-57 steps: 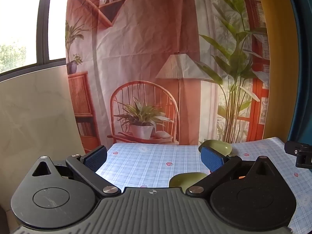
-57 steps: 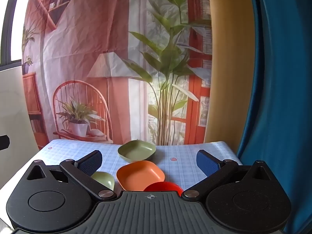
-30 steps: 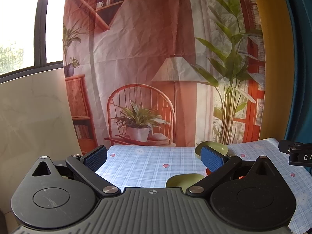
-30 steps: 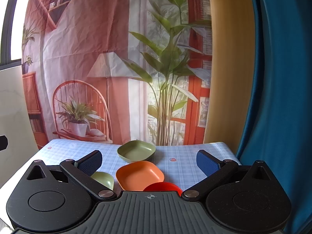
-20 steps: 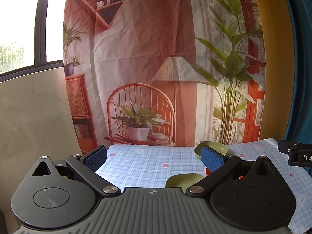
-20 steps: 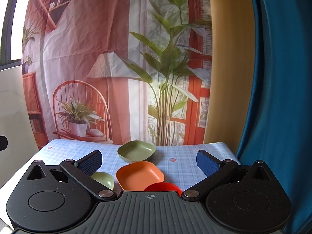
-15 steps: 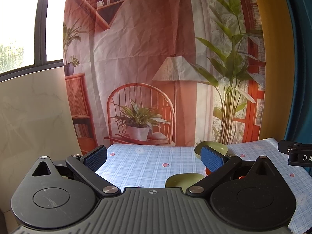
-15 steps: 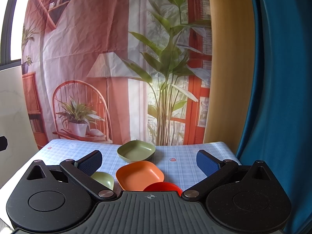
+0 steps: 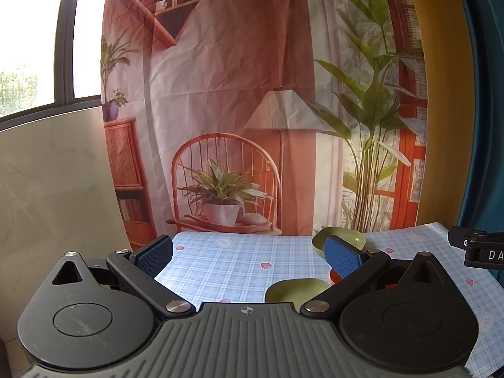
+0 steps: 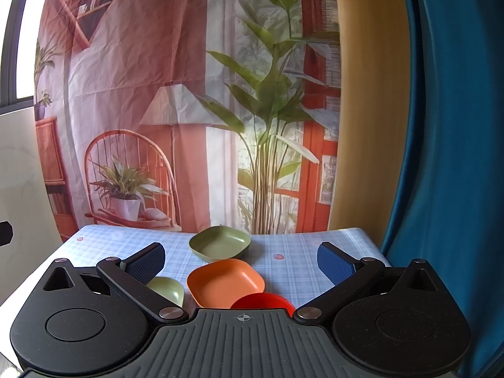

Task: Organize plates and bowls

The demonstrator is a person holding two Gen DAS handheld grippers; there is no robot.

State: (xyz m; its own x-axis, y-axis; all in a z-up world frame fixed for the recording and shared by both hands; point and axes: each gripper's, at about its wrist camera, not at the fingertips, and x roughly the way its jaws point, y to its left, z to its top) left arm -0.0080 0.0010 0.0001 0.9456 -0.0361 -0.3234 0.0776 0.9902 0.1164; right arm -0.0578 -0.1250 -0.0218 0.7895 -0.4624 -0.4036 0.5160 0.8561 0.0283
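Right wrist: right gripper (image 10: 241, 260) gapes empty — orange bowl (image 10: 225, 282), mouth up, near-square.

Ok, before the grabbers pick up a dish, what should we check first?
1. Right gripper open and empty: ok.
2. Left gripper open and empty: ok.
3. Orange dish sits flat between the right fingers' line, nothing on it: ok.
4. Dark green dish stands apart from the orange one: ok.
5. Red dish free to lift: cannot tell, the gripper body hides most of it.
6. Light green dish rim reachable: cannot tell, partly hidden.
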